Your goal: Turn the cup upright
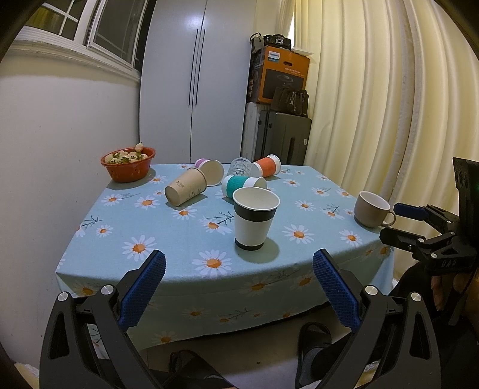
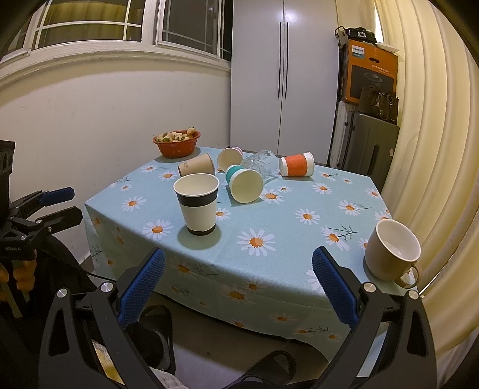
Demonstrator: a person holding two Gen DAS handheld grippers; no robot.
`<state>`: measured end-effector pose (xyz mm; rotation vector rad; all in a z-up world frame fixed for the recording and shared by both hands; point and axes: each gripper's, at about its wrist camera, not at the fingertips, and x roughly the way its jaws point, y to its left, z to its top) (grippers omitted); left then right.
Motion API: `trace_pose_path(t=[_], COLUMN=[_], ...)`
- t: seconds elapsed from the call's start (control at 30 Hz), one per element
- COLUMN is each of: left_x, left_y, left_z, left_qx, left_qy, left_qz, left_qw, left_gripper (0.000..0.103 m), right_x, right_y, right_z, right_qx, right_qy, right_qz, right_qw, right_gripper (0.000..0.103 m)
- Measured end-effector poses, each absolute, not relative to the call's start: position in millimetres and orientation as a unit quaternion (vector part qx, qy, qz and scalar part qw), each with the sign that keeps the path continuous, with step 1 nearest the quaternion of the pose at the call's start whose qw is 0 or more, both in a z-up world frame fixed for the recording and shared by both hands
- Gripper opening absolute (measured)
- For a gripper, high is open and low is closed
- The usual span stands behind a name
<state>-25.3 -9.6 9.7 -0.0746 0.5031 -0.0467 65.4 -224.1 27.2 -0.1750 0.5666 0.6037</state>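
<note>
both tools [image 1: 239, 269] [image 2: 238, 269] spread, held short of upright black-banded cup [image 1: 255, 220]

Home room; daisy tablecloth [image 1: 185, 233], white wardrobe [image 1: 197, 77], curtains [image 1: 374, 104], stored suitcase [image 1: 284, 140]

Warm, yellowish indoor light from overhead; both views fairly bright & sharp, no motion blur. Soft shadow pools at base of the upright white paper cup w/ black bands [image 1: 255, 218] [image 2: 197, 207]. Glare streaks on the glossy white wardrobe doors [image 1: 196, 74] [image 2: 281, 65]. Window panes [image 2: 89, 21] dark. Heavy fisheye bend & black vignette at corners.
</note>
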Motion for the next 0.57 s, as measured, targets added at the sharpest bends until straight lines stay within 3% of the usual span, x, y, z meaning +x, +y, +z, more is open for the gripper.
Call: trace_pose_path(t=[0.57], left_x=[-25.2], left_y=[-11.6], left_z=[9.6], left_qx=[-0.035], left_qy=[0.251], left_qz=[-0.024], left_qw=[0.967], left_gripper=[0.096], right_x=[66.0], right_y=[-224.7], right_z=[26.9], right_qx=[-0.086], right_qy=[0.276], right_qz=[0.293], right_qw=[0.912], right_gripper=[0.098])
